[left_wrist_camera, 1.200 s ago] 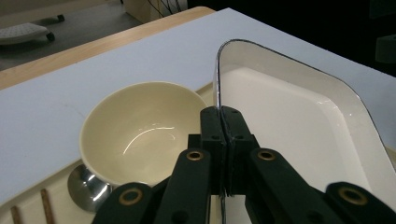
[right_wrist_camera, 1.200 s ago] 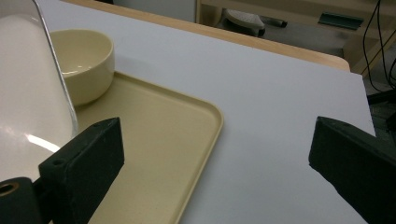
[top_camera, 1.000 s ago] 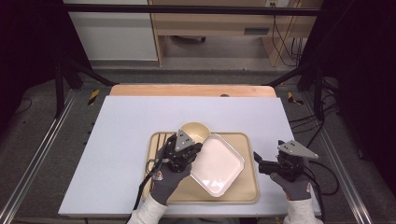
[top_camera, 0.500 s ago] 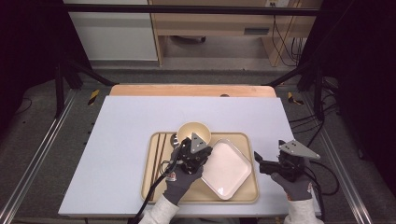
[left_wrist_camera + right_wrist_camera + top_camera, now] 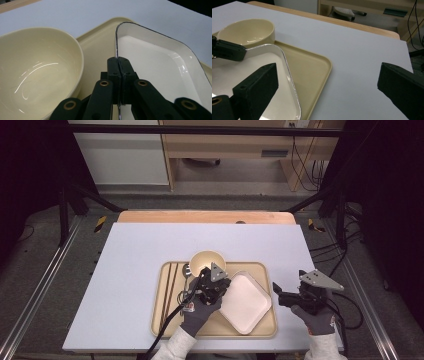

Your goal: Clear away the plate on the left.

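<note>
Your left tool (image 5: pixel 119 65) is clenched on the rim of the white dish (image 5: pixel 247 301), which sits on the tan tray (image 5: pixel 220 327) beside the bowl (image 5: pixel 206 261). Your right tool (image 5: pixel 278 291) hangs released beside the tray.

Free room and obstacles on the table (image 5: pixel 125 270). Far half and left part: open white surface, passable from any side. Tray (image 5: pixel 215 330): crowded. Bowl (image 5: pixel 206 261) blocks its far edge; chopsticks (image 5: pixel 170 287) and spoon (image 5: pixel 186 272) lie along its left side; white dish (image 5: pixel 247 302) covers its right half, just beside the bowl, with a narrow strip of tray between them. Left gripper (image 5: pixel 222 285) occupies that strip, clamped on the dish rim. Right of the tray: a clear band of table, where the right gripper (image 5: pixel 278 295) stands with jaws wide apart.
</note>
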